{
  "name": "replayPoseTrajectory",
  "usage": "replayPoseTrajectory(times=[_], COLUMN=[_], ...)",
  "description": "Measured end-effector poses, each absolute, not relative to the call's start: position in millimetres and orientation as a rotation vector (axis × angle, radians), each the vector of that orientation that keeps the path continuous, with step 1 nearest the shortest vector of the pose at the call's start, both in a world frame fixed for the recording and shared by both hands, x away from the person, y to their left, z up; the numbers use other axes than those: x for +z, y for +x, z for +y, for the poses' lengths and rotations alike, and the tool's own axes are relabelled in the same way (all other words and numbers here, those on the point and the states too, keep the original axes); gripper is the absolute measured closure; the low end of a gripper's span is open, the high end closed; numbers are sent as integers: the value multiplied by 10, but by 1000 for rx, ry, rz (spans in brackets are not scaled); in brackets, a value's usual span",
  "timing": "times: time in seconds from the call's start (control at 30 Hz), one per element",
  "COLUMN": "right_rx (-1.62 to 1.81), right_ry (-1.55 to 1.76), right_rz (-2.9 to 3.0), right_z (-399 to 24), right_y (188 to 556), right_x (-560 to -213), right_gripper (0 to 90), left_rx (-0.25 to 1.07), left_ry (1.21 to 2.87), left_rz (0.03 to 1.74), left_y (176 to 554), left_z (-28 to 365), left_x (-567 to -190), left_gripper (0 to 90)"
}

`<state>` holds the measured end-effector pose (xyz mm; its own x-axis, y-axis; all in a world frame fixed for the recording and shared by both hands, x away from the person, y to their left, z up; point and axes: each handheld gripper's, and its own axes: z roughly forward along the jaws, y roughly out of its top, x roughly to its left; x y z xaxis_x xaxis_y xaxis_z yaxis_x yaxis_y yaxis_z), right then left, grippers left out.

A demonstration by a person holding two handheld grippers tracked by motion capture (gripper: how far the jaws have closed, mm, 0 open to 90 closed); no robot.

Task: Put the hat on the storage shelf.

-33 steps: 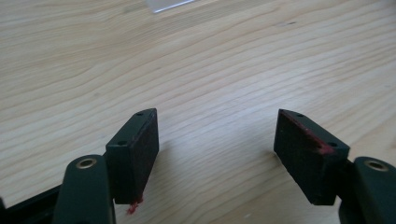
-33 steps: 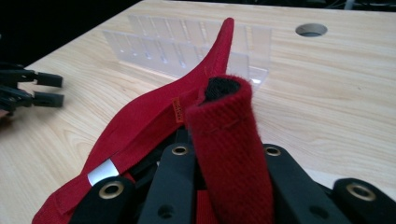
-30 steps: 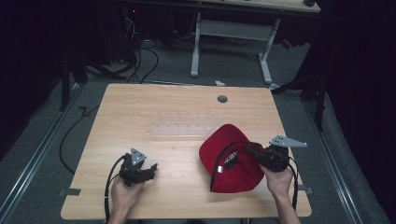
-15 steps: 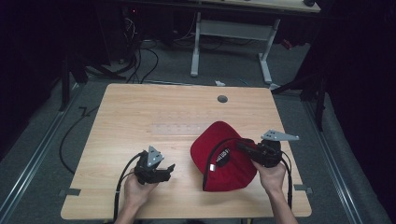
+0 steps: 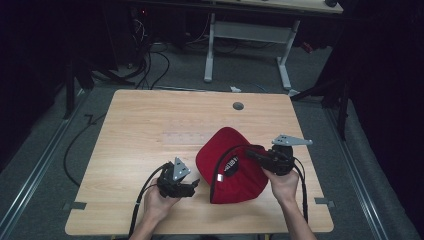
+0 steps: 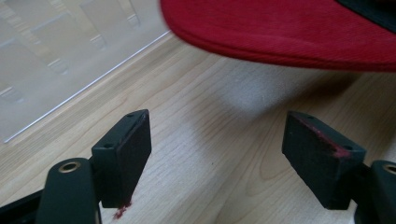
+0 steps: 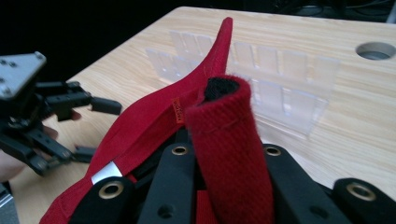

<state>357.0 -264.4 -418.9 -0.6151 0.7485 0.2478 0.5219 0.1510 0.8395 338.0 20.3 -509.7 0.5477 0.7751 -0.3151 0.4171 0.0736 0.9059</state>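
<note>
Nearest you, your left gripper (image 5: 194, 185) had moved in from the near left part of the table (image 5: 140, 125) over the past second and now sat just beside the red cap (image 5: 230, 167), jaws spread wide with nothing between them. In the left gripper view the cap's red edge (image 6: 280, 32) hung just ahead of the open pads (image 6: 128, 149), not yet touching. Your right gripper (image 5: 252, 154) was pinching a fold of the cap's fabric (image 7: 226, 140), jaws pressed together on it. It had dragged the cap leftward, so it lay upturned at the near right of the table, closer to the middle than before. Beyond it, a clear plastic tray (image 7: 261, 70) lay flat mid-table. That closing gap suggests a two-handed hold was about to begin.
</note>
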Motion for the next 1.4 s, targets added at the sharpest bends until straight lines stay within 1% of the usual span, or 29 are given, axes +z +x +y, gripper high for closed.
replayPoseTrajectory(times=[0.37,0.5,0.77,0.9,1.13,1.4], right_rx=[1471,1415,1319,1278,1274,1264], right_ry=[1224,1226,1223,1225,1232,1264], right_rz=[2232,2251,2272,2291,2306,2336], right_z=[-2408,-2358,-2335,-2312,-2286,-2256], right_y=[3679,3682,3647,3643,3649,3665], right_x=[-4159,-4186,-4186,-4204,-4219,-4250], right_gripper=[831,831,829,829,828,827], left_rx=[358,388,435,464,501,516], left_ry=[1542,1526,1507,1530,1546,1528], left_rz=[1038,1024,1001,985,946,912], left_y=[3362,3344,3313,3302,3263,3250], left_z=[142,167,202,212,221,218], left_x=[-5102,-5062,-5025,-5037,-5023,-4918], left_gripper=[237,238,237,239,251,250])
